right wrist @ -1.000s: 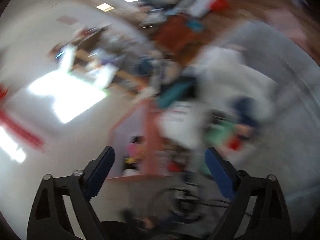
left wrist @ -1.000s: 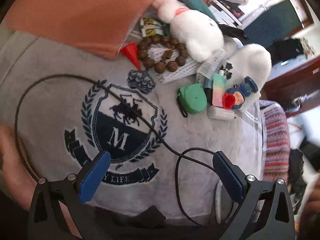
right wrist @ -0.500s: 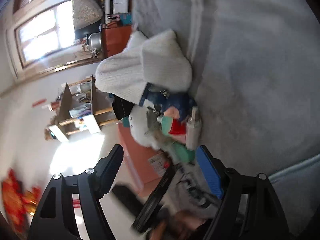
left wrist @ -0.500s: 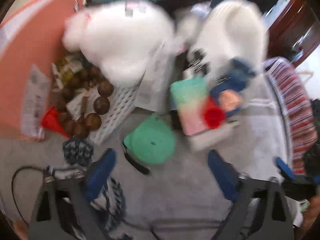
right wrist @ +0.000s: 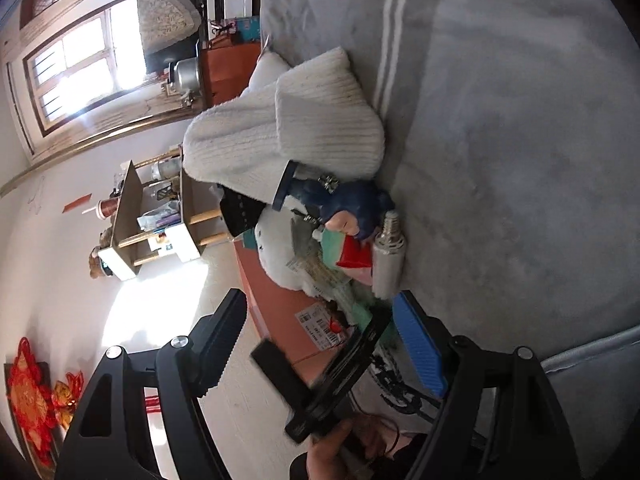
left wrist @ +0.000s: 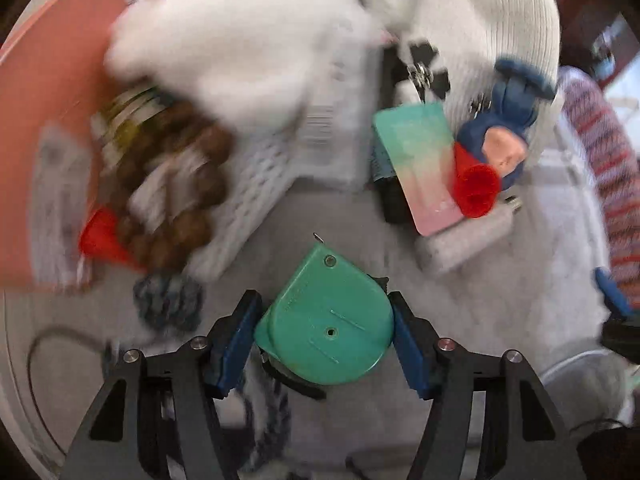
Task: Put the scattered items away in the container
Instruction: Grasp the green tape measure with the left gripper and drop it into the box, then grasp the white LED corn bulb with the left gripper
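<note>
My left gripper [left wrist: 325, 332] has its blue pads against both sides of a green tape measure [left wrist: 326, 324] lying on the grey blanket [left wrist: 500, 312]. Beyond it lies a heap: a white plush toy [left wrist: 240, 40], brown wooden beads [left wrist: 176, 200], a red cone [left wrist: 100, 236], a pastel card case [left wrist: 424, 164], a blue doll with a red cup [left wrist: 500, 148] and a white knit hat [left wrist: 500, 12]. The orange box [left wrist: 44, 92] stands at the left. My right gripper [right wrist: 320, 344] is open and empty, tilted sideways, with the left gripper's body in front of it.
A striped cloth [left wrist: 608, 176] lies at the right edge of the blanket. A white perforated tray [left wrist: 256, 176] sits under the beads. In the right wrist view a shelf unit [right wrist: 152, 216], a window [right wrist: 88, 56] and a grey bed surface [right wrist: 520, 160] show.
My left gripper has moved forward from over the crest sweatshirt to the heap and closed its pads onto the green tape measure. The right gripper has swung round to face the heap.
</note>
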The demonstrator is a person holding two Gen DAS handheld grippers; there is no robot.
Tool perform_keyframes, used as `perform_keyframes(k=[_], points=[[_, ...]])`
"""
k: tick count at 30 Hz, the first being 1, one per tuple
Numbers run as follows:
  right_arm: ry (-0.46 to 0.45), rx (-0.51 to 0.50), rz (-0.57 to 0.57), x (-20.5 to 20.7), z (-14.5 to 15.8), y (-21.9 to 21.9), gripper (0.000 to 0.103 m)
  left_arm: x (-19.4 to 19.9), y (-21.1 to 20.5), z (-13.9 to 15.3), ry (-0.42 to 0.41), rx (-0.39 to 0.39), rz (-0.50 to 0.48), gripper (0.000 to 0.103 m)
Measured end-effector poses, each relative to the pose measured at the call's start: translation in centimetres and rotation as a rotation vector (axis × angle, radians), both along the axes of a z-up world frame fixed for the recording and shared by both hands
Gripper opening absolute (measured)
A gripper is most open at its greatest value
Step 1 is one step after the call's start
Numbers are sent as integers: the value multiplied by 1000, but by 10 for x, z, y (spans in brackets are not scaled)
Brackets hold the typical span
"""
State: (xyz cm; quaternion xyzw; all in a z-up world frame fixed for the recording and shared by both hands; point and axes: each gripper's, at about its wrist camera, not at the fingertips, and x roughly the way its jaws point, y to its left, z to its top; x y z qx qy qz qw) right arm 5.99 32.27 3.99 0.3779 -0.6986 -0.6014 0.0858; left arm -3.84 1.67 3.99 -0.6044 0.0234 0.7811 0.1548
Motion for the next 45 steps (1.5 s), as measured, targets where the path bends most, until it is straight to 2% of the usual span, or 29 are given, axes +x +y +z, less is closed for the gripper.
perform_keyframes(k=[3,5,7,9,11,12,13,14,15,17,19,22,23,24,26,27,29,31,34,35,37,38,39,41,45], points=[[-8,6,-1,2,-1,0,77,14,-26,49,72,67,65,62],[-16,9,5,2,-3,-1,77,19,-51,96,147,126,123,62],[-23,10,12,2,-4,-3,77,17,-87,149,255,179,187,62],[-26,14,17,3,-4,-5,77,6,-123,201,375,185,267,62],[-26,23,26,2,-3,-6,77,-11,-157,240,479,131,352,66],[-26,24,29,2,-3,-7,77,-18,-171,253,505,84,383,82],[-25,21,32,1,-4,-8,77,-23,-186,262,517,24,413,90],[-25,15,34,0,-4,-8,77,-25,-195,268,528,-30,434,97],[-24,11,34,0,-4,-8,77,-25,-196,270,539,-56,431,97],[-25,14,31,1,-4,-8,77,-19,-185,263,543,-53,377,98],[-26,18,23,2,-3,-6,77,-8,-156,239,504,-15,267,99],[-28,14,8,4,-4,-4,77,4,-85,174,342,47,50,98],[-30,12,7,4,-5,-4,77,10,-59,150,287,62,-27,92],[-32,10,6,4,-6,-4,77,15,-31,129,245,74,-107,74],[-34,5,3,4,-7,-3,77,30,28,90,176,67,-275,52],[-34,2,1,4,-7,-3,77,37,52,74,151,67,-340,48],[-34,2,1,3,-8,-2,77,43,86,51,114,87,-429,47],[-36,5,14,1,-9,-4,77,39,105,36,96,92,-461,47],[-33,-6,36,-4,-11,-8,77,25,119,22,71,77,-459,47],[-32,-4,42,-6,-11,-8,77,20,121,18,65,66,-456,44],[-30,2,51,-9,-11,-9,77,12,124,15,57,82,-468,30],[-28,2,55,-10,-11,-10,77,10,125,11,40,71,-472,10],[-25,3,61,-11,-11,-11,77,8,126,2,21,32,-469,0],[-22,3,69,-12,-11,-12,77,13,123,-13,5,-10,-470,0],[-23,9,56,-9,-10,-11,77,29,101,-11,8,32,-410,0]])
